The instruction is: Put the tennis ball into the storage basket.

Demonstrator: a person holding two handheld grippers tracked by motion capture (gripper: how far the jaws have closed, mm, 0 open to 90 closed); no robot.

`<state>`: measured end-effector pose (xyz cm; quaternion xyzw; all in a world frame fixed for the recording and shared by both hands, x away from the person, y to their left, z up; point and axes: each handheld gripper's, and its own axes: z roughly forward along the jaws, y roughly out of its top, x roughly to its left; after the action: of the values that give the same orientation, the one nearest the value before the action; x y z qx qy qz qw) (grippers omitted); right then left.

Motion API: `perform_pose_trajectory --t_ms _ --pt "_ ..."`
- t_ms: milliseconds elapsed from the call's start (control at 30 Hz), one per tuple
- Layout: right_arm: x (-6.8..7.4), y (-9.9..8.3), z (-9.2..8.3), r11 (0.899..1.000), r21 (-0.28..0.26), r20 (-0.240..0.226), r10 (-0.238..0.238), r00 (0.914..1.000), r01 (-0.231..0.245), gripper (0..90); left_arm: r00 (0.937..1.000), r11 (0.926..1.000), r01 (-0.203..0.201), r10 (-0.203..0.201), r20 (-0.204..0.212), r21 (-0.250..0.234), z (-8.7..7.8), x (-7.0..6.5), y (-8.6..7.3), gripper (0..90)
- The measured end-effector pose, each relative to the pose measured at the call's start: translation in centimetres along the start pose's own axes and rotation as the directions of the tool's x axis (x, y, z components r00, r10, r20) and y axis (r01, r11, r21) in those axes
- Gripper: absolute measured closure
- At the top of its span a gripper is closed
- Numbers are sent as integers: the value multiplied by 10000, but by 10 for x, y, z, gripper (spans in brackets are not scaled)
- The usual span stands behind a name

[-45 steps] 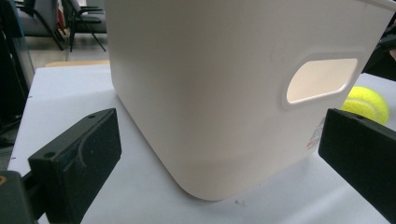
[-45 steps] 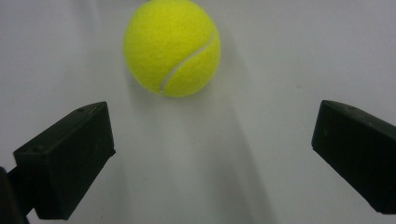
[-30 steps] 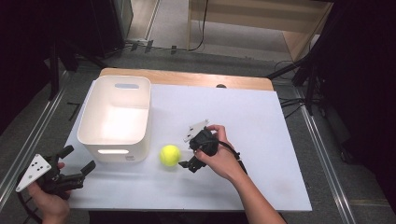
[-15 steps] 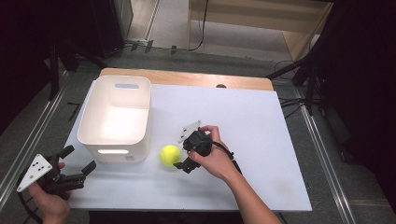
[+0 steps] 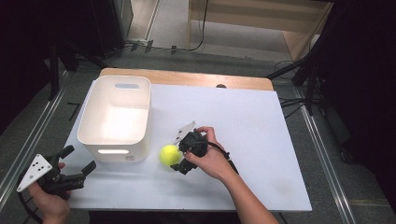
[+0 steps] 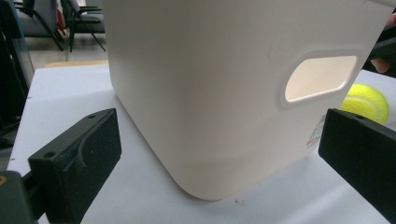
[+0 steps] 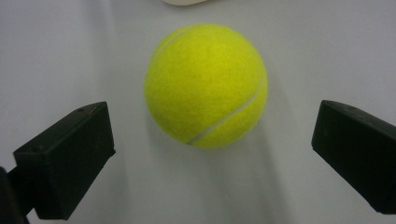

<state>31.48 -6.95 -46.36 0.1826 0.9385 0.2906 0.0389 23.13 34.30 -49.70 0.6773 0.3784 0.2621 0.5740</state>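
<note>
While the tennis ball (image 5: pixel 170 154) lies on the white table (image 5: pixel 261 140) just beside the near right corner of the white bin (image 5: pixel 116 117), the right gripper (image 5: pixel 180 160) sits right next to it, pointing at it. Its fingers (image 7: pixel 65 163) are spread wide in the right gripper view, one to either side of the ball and apart from it, gripping nothing. From above, the ball may just touch the bin's wall, though the angle leaves that unsure. At the table's near left corner, the left gripper (image 5: pixel 79 164) faces the bin's handle side, its fingers (image 6: pixel 77 161) likewise released and empty.
</note>
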Motion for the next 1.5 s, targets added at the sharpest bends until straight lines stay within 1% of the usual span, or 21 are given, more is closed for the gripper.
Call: perform_pose_trajectory --t_ms 67,167,200,267,400,567,633,700,733,767,867,900,933,967,1000,1067,1133,1167,1233,1400,1500 --pt "0 1 2 10000 16 -50 -47 10000 47 0 10000 10000 5 -5 1 4 0 0 0 0" --pt "2 2 3 9997 183 -54 187 9998 -186 0 10000 10000 4 -4 6 4 0 0 0 0" --pt "1 2 4 9998 173 -70 104 9999 -102 0 10000 10000 4 -4 6 4 0 0 0 0" --pt "1 3 5 9996 206 -75 192 9998 -191 0 10000 10000 5 -5 6 1 0 0 0 0" --pt "1 4 9 9997 204 -190 125 9997 -121 0 10000 10000 5 -5 14 -4 0 0 0 0" --pt "2 6 12 9990 384 -167 216 9996 -210 0 10000 10000 10 -10 38 -26 0 0 0 0" --pt "2 7 14 9993 345 -204 162 9997 -155 0 10000 10000 7 -6 38 -24 0 0 0 0" --pt "3 7 16 9986 453 -120 266 9996 -260 0 10000 10000 17 -17 38 -25 0 0 0 0" --pt "2 8 17 9989 452 -208 161 9997 -151 0 10000 10000 19 -19 42 -27 0 0 0 0" --pt "2 8 18 9988 472 -166 158 9997 -150 0 10000 10000 23 -23 41 -32 0 0 0 0" --pt "4 10 19 9978 614 -212 271 9994 -258 0 10000 10000 29 -29 29 -33 0 0 0 0" --pt "4 11 20 9981 549 -354 285 9990 -265 0 10000 10000 29 -29 29 -33 0 0 0 0" --pt "4 11 21 9974 634 -372 370 9986 -346 0 10000 10000 26 -26 30 -35 0 0 0 0" --pt "4 12 22 9981 566 -410 277 9988 -253 0 10000 10000 30 -30 30 -37 0 0 0 0" --pt "5 12 22 9980 564 -230 295 9993 -282 0 10000 10000 35 -35 30 -36 0 0 0 0" --pt "5 13 23 9981 557 -288 269 9992 -253 0 10000 10000 34 -34 31 -39 0 0 0 0" --pt "7 14 24 9977 530 -321 446 9985 -429 0 10000 10000 33 -33 31 -42 0 0 0 0" --pt "7 14 24 9978 512 -257 440 9987 -427 0 10000 10000 35 -35 31 -43 0 0 0 0" --pt "7 15 25 9979 441 -367 498 9981 -482 0 10000 10000 39 -39 33 -43 0 0 0 0" --pt "7 16 26 9980 463 -441 449 9980 -428 0 10000 10000 42 -41 33 -44 0 0 0 0" --pt "9 17 29 9981 450 -332 437 9985 -421 47 10000 10000 34 -34 31 -46 0 0 0 0"
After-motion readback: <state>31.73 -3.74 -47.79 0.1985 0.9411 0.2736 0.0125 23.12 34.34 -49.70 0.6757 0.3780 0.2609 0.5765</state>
